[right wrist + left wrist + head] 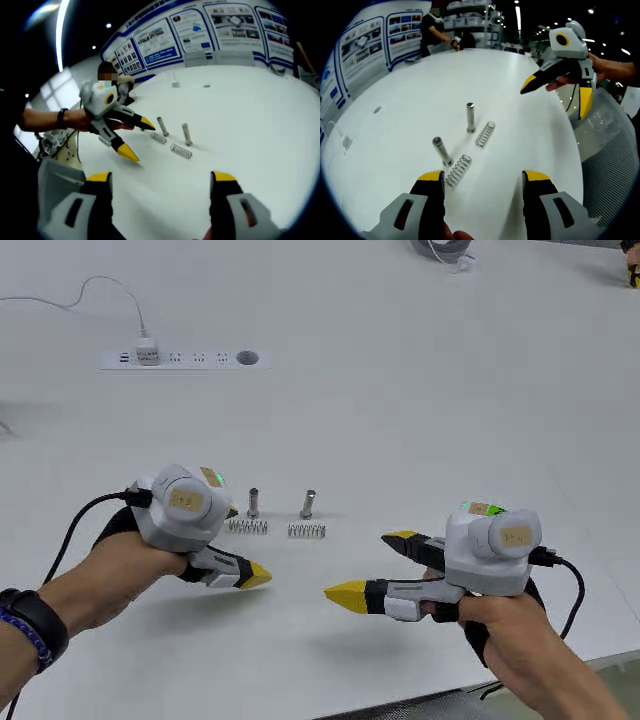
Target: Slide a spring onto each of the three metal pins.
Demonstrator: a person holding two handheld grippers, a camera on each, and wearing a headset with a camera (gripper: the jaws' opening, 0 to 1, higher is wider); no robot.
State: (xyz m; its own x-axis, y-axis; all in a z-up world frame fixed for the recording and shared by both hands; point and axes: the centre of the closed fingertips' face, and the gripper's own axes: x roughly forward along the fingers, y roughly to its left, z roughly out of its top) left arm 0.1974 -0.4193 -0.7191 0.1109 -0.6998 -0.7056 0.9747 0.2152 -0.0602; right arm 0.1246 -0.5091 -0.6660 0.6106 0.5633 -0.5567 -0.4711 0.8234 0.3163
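A white table (240,125). At six o'clock, the right gripper (161,176), its yellow-tipped jaws wide apart and empty. At nine o'clock, a hand holds the left gripper (140,140), jaws apart. Near centre, the first pin (162,126) and second pin (186,134) stand upright. The first spring (158,137) and second spring (181,150) lie just toward six o'clock of them.

Research lab or demo hall indicated, wide white worktable (420,410) set with a power strip (180,359), walls lined with blue-framed poster panels (210,27), shelving racks (470,20) seen behind, strip lights (518,15) mounted overhead, a person (432,32) stationed at the table's far end
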